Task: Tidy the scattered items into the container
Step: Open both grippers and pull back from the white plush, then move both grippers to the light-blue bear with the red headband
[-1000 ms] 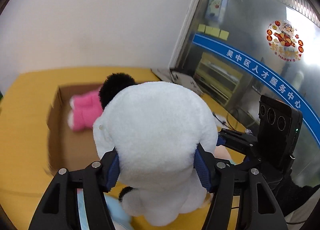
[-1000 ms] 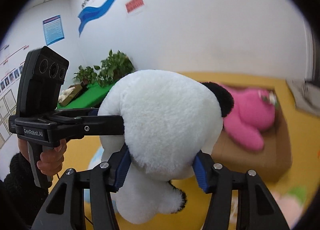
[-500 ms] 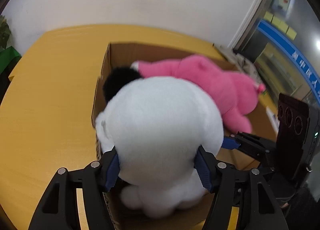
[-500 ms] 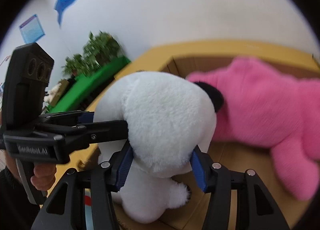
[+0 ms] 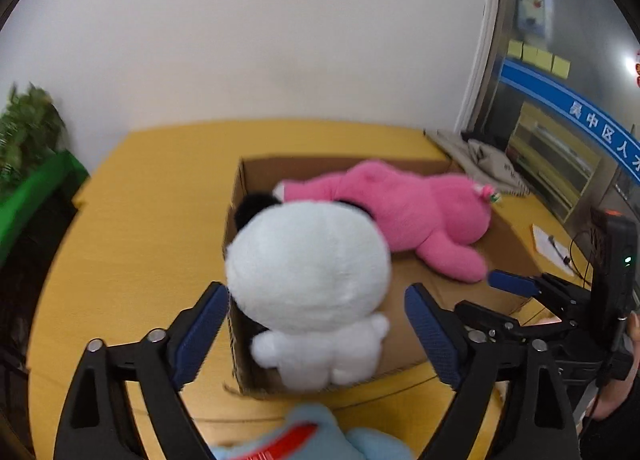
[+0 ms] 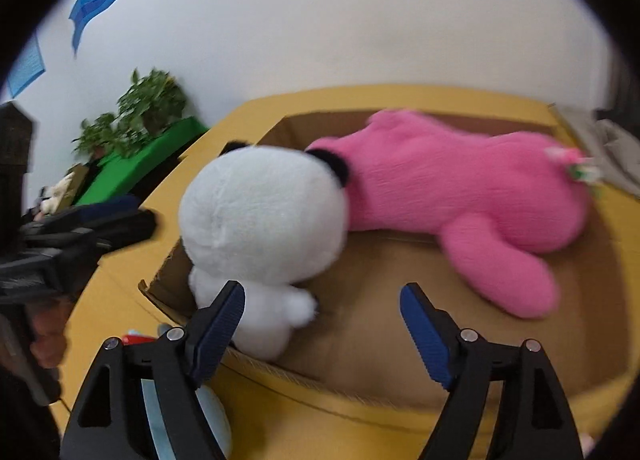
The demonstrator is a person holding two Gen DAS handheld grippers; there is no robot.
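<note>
Now both of my tools stand spread: the left hand-held gripper (image 5: pixel 316 324) has its blue pads wide on either side of the white panda plush (image 5: pixel 308 280) without pressing it, and the right hand-held gripper (image 6: pixel 322 318) is just as open, its left pad just beside the toy's rump. The panda sits in the near left corner of the cardboard box (image 5: pixel 404 340), its back to me, black ears toward the far wall, its head against the pink plush (image 5: pixel 408 216) that lies stretched across the box. I judge the big, soft toy took two grips because one pair of pads would only sink into the fluff; it seems tucked into that corner because the pink one fills the rest. It leans close to the box's left wall (image 6: pixel 168 260), so it could tip over the rim if I brush it in backing away. On the yellow table (image 5: pixel 136 228) just before the box lies a light blue plush (image 5: pixel 304 440) with a red mark, still outside, so the tidying looks unfinished; I would take that one next.
</note>
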